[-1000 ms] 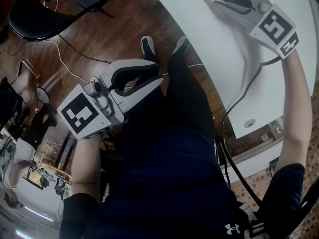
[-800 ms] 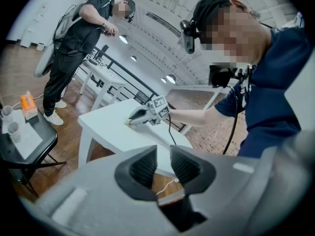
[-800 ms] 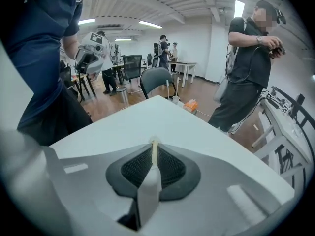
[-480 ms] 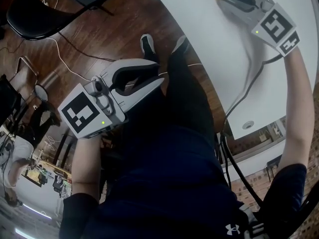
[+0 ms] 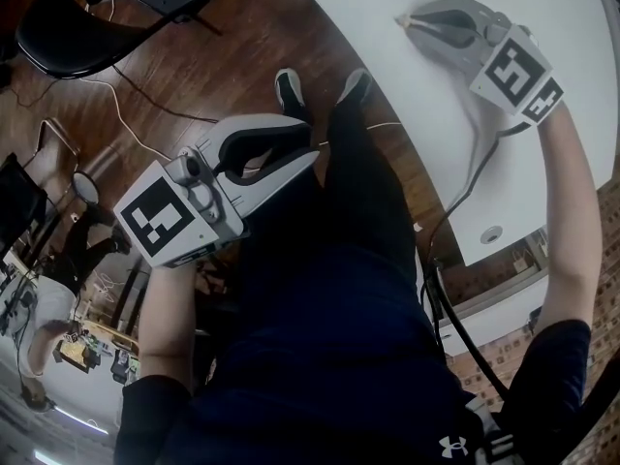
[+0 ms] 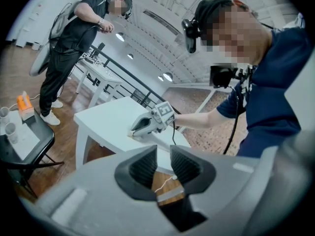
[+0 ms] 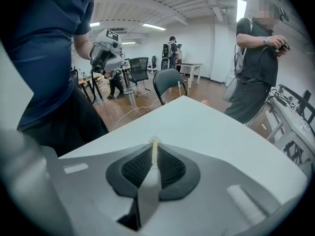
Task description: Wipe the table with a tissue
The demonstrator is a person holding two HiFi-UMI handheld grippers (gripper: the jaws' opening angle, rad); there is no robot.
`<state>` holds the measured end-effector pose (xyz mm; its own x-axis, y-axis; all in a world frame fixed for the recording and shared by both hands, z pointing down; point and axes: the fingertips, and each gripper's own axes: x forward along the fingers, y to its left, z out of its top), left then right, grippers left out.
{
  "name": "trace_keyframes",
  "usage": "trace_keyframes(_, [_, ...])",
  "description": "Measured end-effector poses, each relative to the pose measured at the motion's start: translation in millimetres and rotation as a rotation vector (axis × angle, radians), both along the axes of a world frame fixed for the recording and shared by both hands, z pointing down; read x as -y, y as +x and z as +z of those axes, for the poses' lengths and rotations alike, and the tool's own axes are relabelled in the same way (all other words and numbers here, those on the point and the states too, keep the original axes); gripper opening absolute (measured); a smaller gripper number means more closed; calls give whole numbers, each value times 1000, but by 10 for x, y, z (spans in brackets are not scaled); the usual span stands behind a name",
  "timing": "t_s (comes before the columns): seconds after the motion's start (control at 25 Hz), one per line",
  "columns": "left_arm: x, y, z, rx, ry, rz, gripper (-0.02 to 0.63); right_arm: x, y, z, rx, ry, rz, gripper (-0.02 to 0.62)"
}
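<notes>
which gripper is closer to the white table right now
Right. The right gripper, shut on the tissue, is over the white table; the left gripper hangs beyond its edge, jaws apart.

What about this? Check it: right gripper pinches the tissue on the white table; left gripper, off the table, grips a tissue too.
One error: the left gripper holds nothing; the left gripper view shows its jaws apart and empty. The right gripper does pinch the tissue on the white table.

Smooth matt white table [image 5: 426, 105], glossy dark wood floor [image 5: 223, 66], thin cream paper tissue [image 7: 154, 146].
</notes>
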<state>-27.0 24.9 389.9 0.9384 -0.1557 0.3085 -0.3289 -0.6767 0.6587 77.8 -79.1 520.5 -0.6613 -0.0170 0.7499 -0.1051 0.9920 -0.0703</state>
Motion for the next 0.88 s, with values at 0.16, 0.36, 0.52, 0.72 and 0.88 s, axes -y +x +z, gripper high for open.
trace_keyframes(0.16, [-9, -2, 13, -18, 13, -4, 81, -178, -72, 135, -3, 7, 2, 32])
trace_keyframes(0.36, [-95, -49, 88, -6, 48, 33, 82, -496, -171, 359, -15, 10, 2, 32])
trace_keyframes(0.52, [8, -9, 16, -5, 65, 18, 81, -664, -251, 445, -5, 5, -4, 32])
trace_keyframes(0.72, [-98, 165, -478, -17, 95, -3, 81, -855, -169, 125, -13, -15, 12, 32])
trace_keyframes(0.88, [-183, 254, -927, -15, 152, -47, 73, -1043, -224, -410, 116, -34, 135, 32])
